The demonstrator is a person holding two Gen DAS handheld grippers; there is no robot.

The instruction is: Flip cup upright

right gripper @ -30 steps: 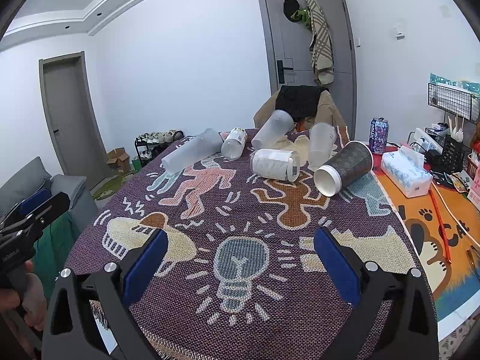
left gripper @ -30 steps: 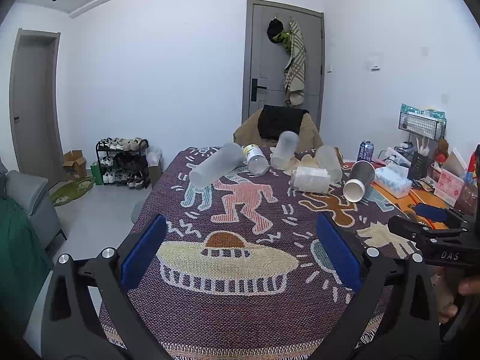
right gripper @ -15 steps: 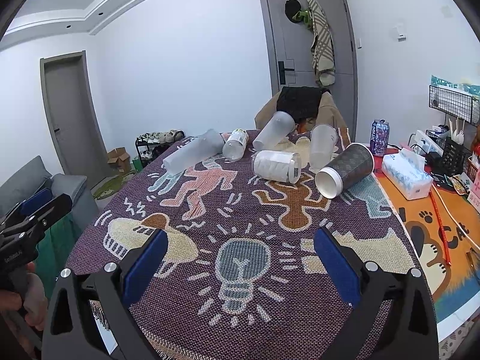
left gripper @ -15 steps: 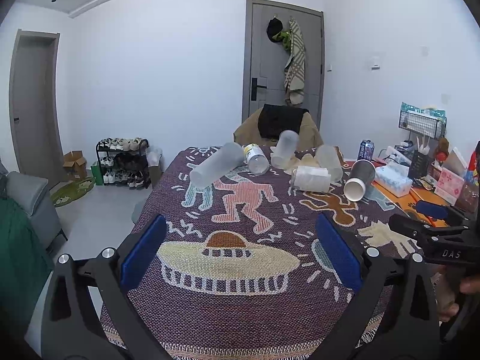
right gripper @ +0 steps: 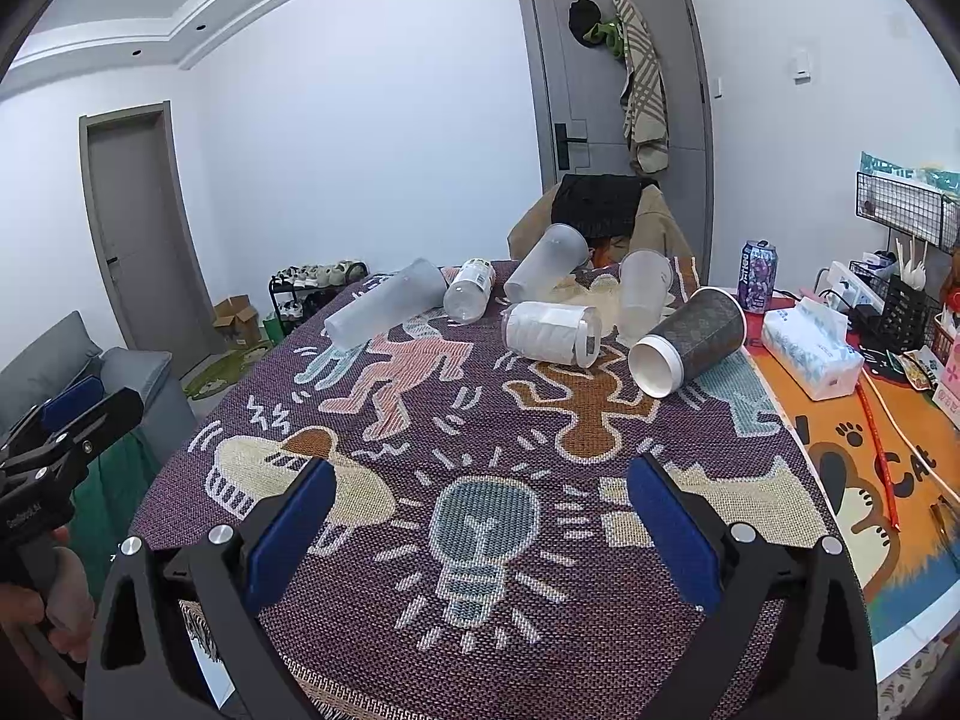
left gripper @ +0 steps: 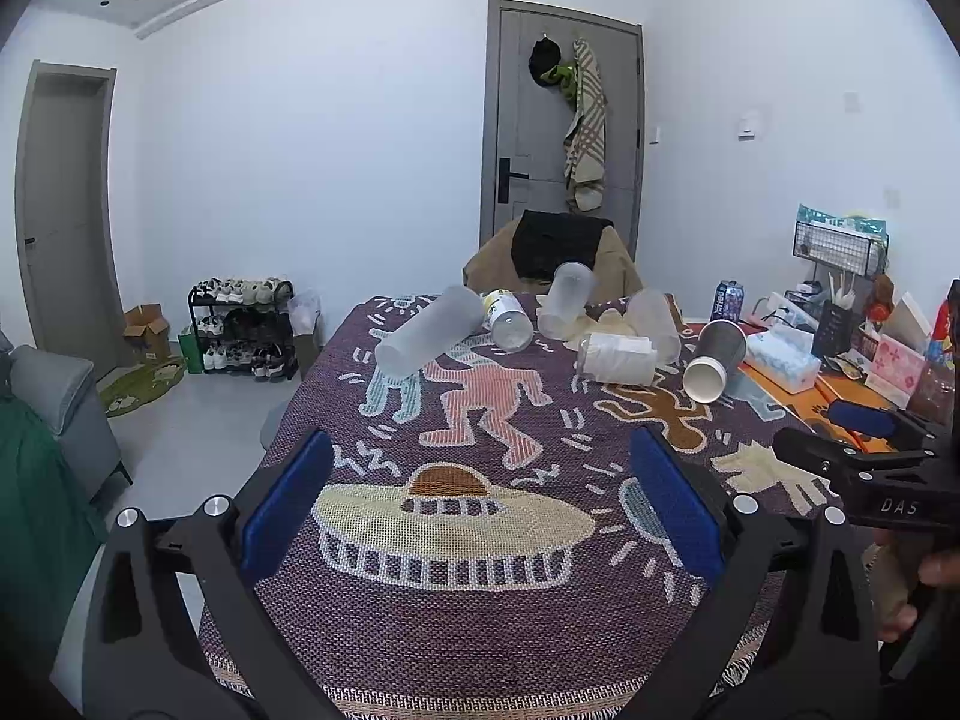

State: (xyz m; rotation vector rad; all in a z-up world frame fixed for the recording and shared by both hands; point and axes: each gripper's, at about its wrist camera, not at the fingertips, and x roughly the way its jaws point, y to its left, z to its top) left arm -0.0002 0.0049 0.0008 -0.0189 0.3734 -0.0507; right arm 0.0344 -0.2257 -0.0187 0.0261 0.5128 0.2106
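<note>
Several cups lie tipped at the far end of the patterned cloth. A dark paper cup (right gripper: 690, 339) (left gripper: 715, 357) lies on its side, white rim toward me. A white-labelled clear cup (right gripper: 552, 333) (left gripper: 618, 354), a tall frosted cup (right gripper: 384, 309) (left gripper: 429, 330), a small labelled cup (right gripper: 469, 297) (left gripper: 507, 318) and two more frosted cups (right gripper: 546, 261) (right gripper: 642, 291) lie or lean nearby. My left gripper (left gripper: 477, 504) and right gripper (right gripper: 480, 531) are open and empty, over the near part of the cloth, well short of the cups.
The table cloth (right gripper: 480, 450) covers most of the table. To the right are a tissue box (right gripper: 810, 351), a drink can (right gripper: 757, 267), a wire basket (right gripper: 900, 207) and clutter. A chair with a jacket (right gripper: 600, 210) stands behind the table. A shoe rack (left gripper: 246, 324) stands left.
Both grippers have drifted slightly forward toward the cups; the cups have not moved. Both stay open.
</note>
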